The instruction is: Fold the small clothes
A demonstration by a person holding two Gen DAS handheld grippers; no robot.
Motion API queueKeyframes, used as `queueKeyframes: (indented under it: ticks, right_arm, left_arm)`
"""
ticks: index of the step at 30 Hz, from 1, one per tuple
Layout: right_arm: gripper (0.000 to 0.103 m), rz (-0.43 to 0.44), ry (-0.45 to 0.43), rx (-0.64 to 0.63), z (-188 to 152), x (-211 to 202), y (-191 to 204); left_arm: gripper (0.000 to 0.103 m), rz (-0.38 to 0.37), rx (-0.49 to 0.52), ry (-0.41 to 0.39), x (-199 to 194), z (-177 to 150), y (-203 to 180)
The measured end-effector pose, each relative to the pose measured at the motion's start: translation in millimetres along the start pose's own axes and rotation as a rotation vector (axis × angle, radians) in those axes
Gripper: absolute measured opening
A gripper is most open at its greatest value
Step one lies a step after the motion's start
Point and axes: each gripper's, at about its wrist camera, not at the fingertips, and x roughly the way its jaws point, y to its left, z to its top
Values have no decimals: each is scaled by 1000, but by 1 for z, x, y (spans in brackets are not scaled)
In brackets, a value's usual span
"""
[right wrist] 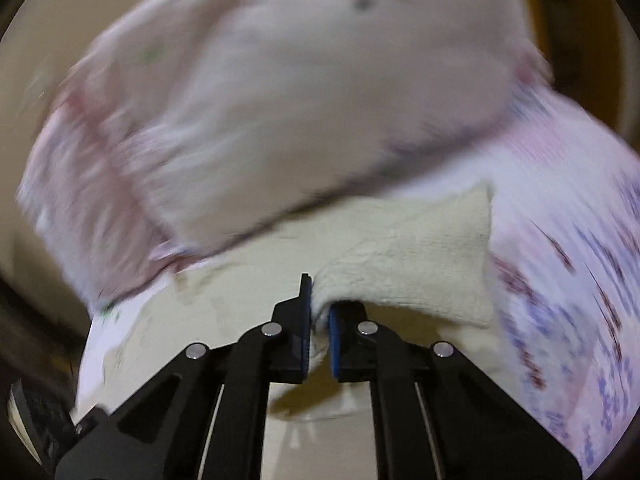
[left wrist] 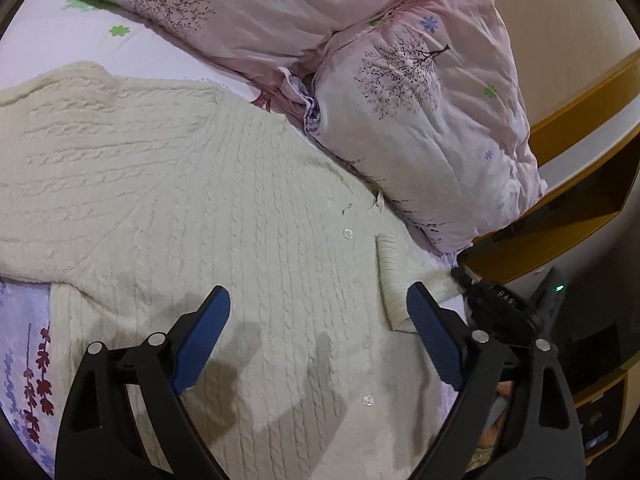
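Observation:
A cream cable-knit cardigan [left wrist: 200, 200] with clear buttons lies spread on the bed. My left gripper [left wrist: 318, 300] is open and empty, hovering just above the cardigan's front. One sleeve is folded across, its ribbed cuff [left wrist: 394, 280] lying by my left gripper's right finger. My right gripper [right wrist: 319, 296] is shut on that cream sleeve [right wrist: 420, 248] and lifts it a little off the cardigan. The right gripper also shows in the left wrist view [left wrist: 464, 280], at the sleeve's end. The right wrist view is motion-blurred.
A pink floral duvet [left wrist: 360, 60] is heaped along the far side of the cardigan; it also fills the top of the right wrist view [right wrist: 300, 100]. The floral bed sheet [left wrist: 24, 340] shows at the left. A wooden bed frame [left wrist: 580, 120] and shelves stand at the right.

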Motion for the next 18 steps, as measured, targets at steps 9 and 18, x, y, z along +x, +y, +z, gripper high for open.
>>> queueKeyframes:
  ticks: [9, 18]
  right_arm:
    - [49, 231, 243, -377, -57, 27, 91]
    - [52, 150, 333, 195, -44, 13, -55]
  left_arm:
    - [84, -50, -124, 60, 18, -2, 12]
    - [65, 10, -224, 34, 32, 13, 26]
